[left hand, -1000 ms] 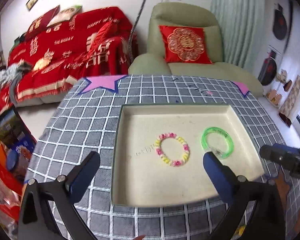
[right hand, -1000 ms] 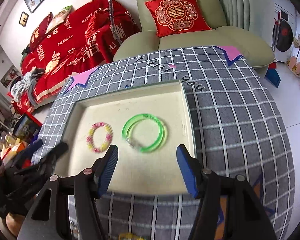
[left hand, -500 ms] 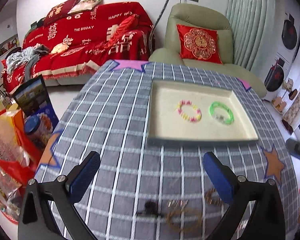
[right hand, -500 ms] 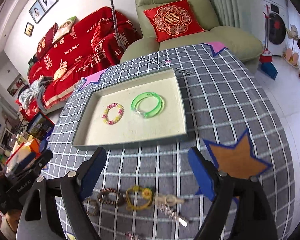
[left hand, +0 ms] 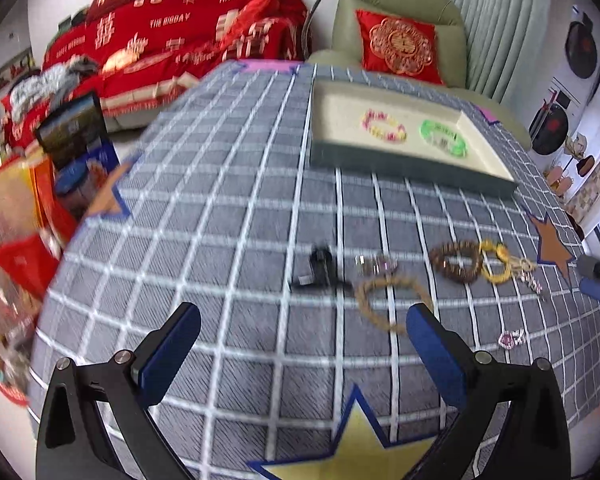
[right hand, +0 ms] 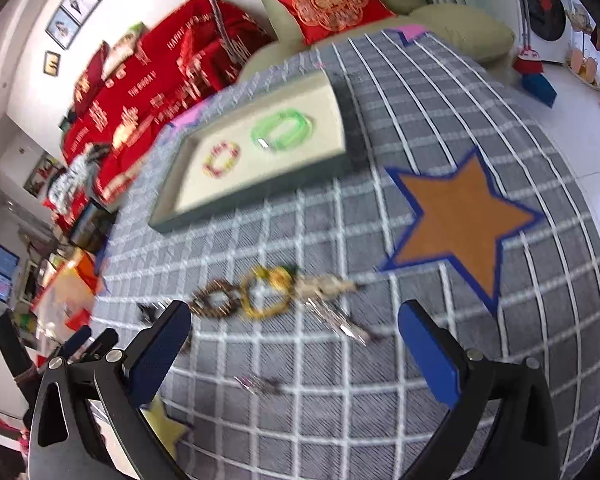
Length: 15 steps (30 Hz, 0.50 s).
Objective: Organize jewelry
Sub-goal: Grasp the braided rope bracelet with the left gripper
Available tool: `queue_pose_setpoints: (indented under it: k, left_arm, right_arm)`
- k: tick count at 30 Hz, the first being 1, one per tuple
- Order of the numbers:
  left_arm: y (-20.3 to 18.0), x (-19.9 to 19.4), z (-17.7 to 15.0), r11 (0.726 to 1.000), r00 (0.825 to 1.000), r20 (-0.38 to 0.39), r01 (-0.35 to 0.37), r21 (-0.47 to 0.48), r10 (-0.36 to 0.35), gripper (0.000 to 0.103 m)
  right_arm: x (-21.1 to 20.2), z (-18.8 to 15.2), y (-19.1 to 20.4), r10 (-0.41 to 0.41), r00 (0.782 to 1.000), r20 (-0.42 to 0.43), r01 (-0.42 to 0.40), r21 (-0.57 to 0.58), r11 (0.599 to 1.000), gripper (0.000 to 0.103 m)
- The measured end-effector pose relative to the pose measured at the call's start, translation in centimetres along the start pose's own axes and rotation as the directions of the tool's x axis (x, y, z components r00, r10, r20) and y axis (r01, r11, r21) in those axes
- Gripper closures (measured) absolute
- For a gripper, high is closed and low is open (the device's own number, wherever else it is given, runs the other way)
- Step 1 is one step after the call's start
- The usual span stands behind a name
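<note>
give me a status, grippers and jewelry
Left gripper and right gripper open, empty. Two bracelets in tray; loose jewelry on cloth. Nothing blocking.

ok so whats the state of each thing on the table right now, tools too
tray: open, no lid
green bangle: flat in the tray
pink and yellow bead bracelet: flat in the tray, apart from the bangle
brown bead bracelet: loose on the cloth, outside the tray
yellow bracelet: on the cloth, touching the brown one
left tool: open, empty
right tool: open, empty
</note>
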<state>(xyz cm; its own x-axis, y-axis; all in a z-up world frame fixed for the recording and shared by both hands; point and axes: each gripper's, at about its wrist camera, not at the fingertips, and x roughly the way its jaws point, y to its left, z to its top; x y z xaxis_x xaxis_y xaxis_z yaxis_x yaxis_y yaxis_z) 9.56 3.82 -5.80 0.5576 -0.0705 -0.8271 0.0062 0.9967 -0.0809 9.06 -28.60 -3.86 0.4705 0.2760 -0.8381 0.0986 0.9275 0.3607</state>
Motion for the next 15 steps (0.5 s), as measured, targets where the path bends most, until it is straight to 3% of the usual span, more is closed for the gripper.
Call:
queue_pose_setpoints:
  k: [5, 15]
  left_arm:
    - [-0.8, 1.1, -1.0, 0.999, 0.999, -0.043, 0.006, -0.049, -0.009, 0.000]
    - [-2.6, 3.3, -0.6, 0.994, 0.994, -0.105, -0.014, -0.106, 0.003, 0.003]
  right_arm:
    - [1.3, -1.6, -0.8, -0.105, 0.994, -0.037, 0.102, -0.066, 0.993, 0.000]
    - [2.6, -1.7, -0.3, -0.205, 0.978, -0.030, 0.194, -0.220, 0.956, 0.001]
